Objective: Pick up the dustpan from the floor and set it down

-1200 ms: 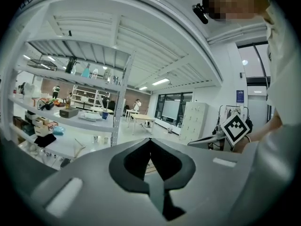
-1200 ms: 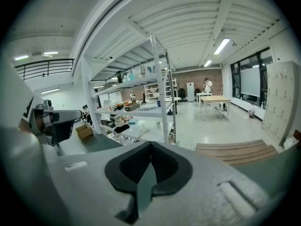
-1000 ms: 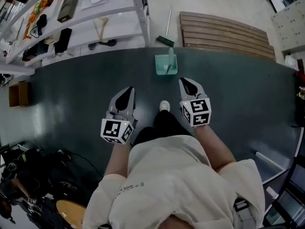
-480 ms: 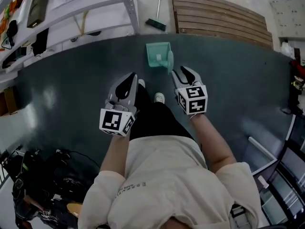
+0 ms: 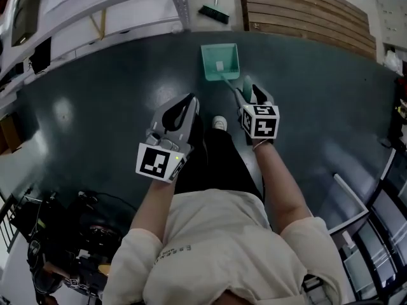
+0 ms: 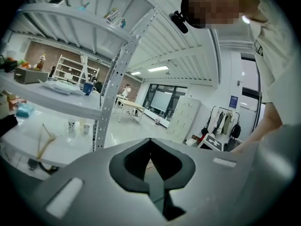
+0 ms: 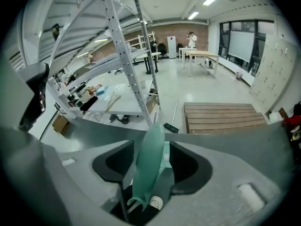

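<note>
A green dustpan [image 5: 219,61] lies on the dark floor mat [image 5: 95,113], its handle [image 5: 244,86] pointing back toward me. My right gripper [image 5: 248,94] points steeply down over that handle, and its jaws are opening. In the right gripper view the handle [image 7: 148,166] runs up between the jaws with a gap on each side, so the right gripper [image 7: 150,147] does not press on it. My left gripper [image 5: 184,108] hovers to the left, apart from the dustpan, shut and holding nothing. The left gripper view shows the left gripper [image 6: 151,166] aimed at distant shelving.
A broom [image 5: 214,10] lies just beyond the mat by a metal rack post [image 5: 178,2]. A wooden slatted pallet [image 5: 305,11] sits at the back right. My shoe [image 5: 219,122] stands between the grippers. Cables and gear [image 5: 63,234] crowd the lower left.
Both grippers have moved forward and down toward the dustpan. The right jaws have gone from shut to wide apart and now straddle the handle. The left stays shut.
</note>
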`<state>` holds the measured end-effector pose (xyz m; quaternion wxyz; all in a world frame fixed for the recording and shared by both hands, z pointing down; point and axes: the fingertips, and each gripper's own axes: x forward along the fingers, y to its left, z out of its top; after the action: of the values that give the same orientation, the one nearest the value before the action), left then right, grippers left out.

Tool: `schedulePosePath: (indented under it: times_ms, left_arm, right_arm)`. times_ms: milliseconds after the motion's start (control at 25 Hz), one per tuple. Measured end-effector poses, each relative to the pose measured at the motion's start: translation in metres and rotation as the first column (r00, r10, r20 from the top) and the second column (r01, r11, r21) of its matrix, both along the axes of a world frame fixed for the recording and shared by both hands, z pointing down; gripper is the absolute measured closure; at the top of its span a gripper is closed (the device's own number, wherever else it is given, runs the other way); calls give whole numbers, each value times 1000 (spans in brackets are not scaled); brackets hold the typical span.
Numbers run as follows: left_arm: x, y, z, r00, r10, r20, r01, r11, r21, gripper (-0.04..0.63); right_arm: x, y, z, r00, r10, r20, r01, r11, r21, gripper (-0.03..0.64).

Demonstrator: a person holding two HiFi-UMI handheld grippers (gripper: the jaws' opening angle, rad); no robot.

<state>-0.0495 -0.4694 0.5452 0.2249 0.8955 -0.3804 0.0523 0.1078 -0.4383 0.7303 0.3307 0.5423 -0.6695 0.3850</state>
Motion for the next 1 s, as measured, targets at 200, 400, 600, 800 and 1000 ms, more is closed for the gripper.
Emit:
schedulePosePath:
  times_ms: [200,400,600,800,1000]
  left_arm:
    - [-8,-13,21,1000,-10,18,10,1000,-14,578]
    - [-13,-15,28,1000,-14,27,15,999,-37,578]
    - [-10,-9,3,1000,0,28,0,1000,-19,578]
    - [-13,11,-29,999,8,37,-9,1000,23,578]
    - [-8,39,-68,999,-12,49,8,997,76,578]
  right_arm:
    - [-12,-7,32,999,-48,23,49,997,-60,402]
    - [-20,-10,40,997,-64,47,68,992,-102,571]
    - [-12,-2,8,996,-76,53,81,992,-101,591]
    - [-4,23,-56,994,-42,98,49,996,-68,591]
    - [6,62,-120,990,-56,129,56,998,-3,590]
